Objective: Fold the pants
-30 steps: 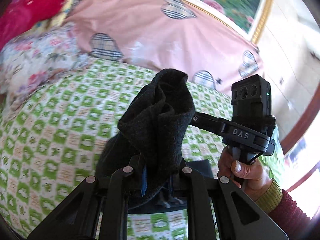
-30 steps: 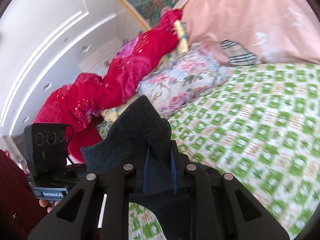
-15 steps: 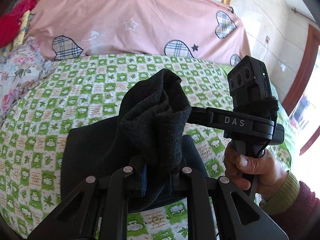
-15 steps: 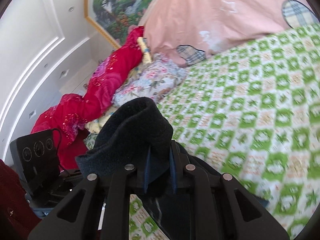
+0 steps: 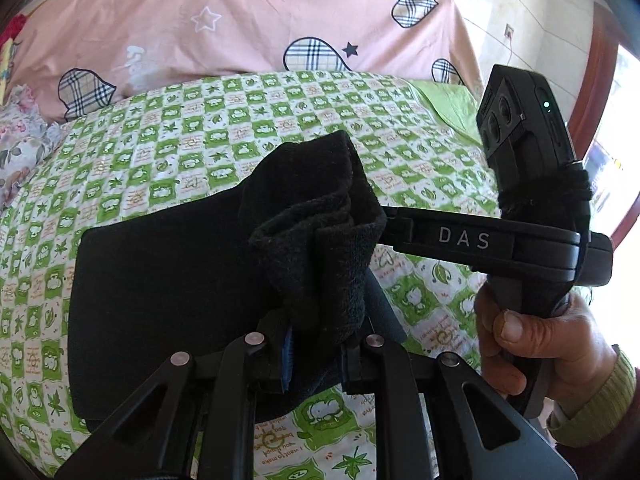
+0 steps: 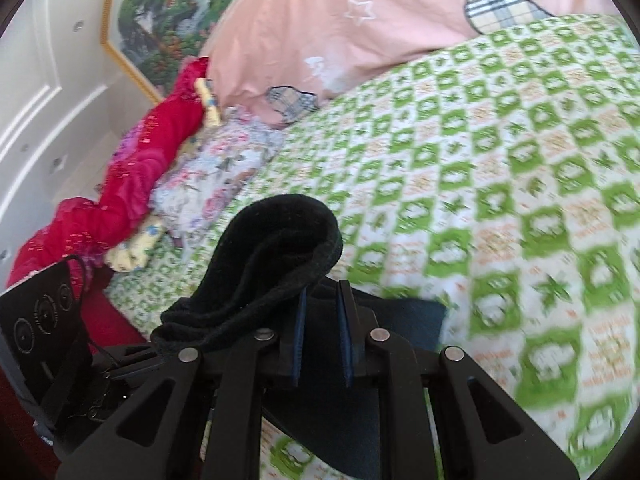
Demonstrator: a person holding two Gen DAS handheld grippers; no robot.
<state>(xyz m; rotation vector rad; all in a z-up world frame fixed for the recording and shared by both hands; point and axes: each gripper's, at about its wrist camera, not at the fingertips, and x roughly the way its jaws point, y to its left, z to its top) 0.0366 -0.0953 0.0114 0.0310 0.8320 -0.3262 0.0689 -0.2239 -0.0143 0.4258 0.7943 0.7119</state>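
The black pants (image 5: 160, 280) lie partly folded on the green checkered bed sheet (image 5: 200, 136). My left gripper (image 5: 316, 356) is shut on a bunched end of the pants (image 5: 320, 248), held low over the folded part. My right gripper (image 6: 322, 340) stands with its blue pads slightly apart; the bunched black fabric (image 6: 272, 256) has slid to the left of its jaws and drapes over the left finger. The right gripper's body also shows in the left wrist view (image 5: 520, 208), held by a hand.
A pink quilt with plaid hearts (image 5: 240, 24) lies across the head of the bed. A floral pillow (image 6: 216, 172) and a red blanket (image 6: 144, 168) sit at the bed's left side. A framed painting (image 6: 160, 16) hangs on the wall.
Both grippers have lowered the held end toward the bed over the flat part of the pants. The right gripper's pads have parted and the fabric has slipped out to their left.
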